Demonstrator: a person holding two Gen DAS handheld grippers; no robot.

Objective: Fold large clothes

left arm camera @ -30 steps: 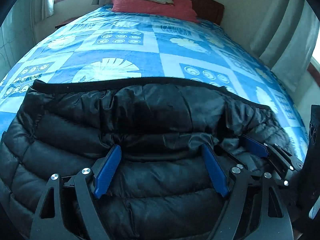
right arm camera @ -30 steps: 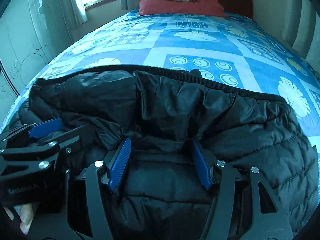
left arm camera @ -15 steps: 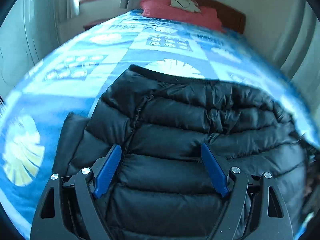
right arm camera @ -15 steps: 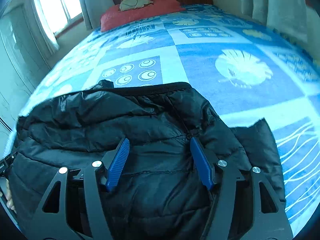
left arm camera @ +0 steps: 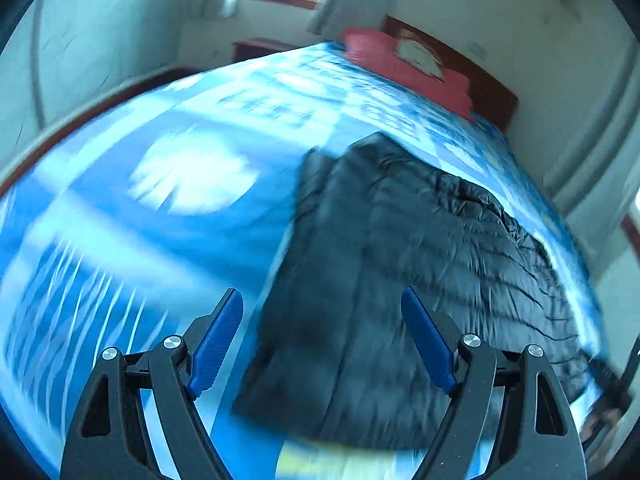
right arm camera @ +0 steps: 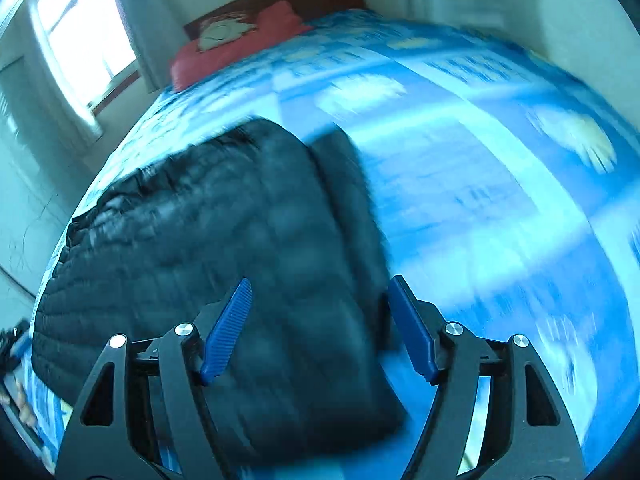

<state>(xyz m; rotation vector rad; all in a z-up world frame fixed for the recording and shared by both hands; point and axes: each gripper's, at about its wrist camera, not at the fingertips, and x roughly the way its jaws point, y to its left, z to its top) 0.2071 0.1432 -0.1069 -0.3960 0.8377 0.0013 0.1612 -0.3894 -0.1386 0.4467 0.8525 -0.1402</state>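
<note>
A black quilted puffer jacket (left arm camera: 420, 256) lies folded on the blue patterned bedspread (left arm camera: 160, 208). It also shows in the right wrist view (right arm camera: 224, 232). My left gripper (left arm camera: 322, 320) is open and empty, above the jacket's left edge. My right gripper (right arm camera: 318, 308) is open and empty, above the jacket's right edge, where a folded sleeve (right arm camera: 352, 200) lies. Both views are blurred by motion.
Red pillows (left arm camera: 404, 68) and a dark wooden headboard (left arm camera: 480, 80) stand at the far end of the bed. A window (right arm camera: 76, 36) with curtains is at the left. The bedspread (right arm camera: 480, 208) spreads wide to the right of the jacket.
Both grippers have swung outward and apart, the left to the jacket's left edge and the right to its right edge. Both stay open. The jacket lies still.
</note>
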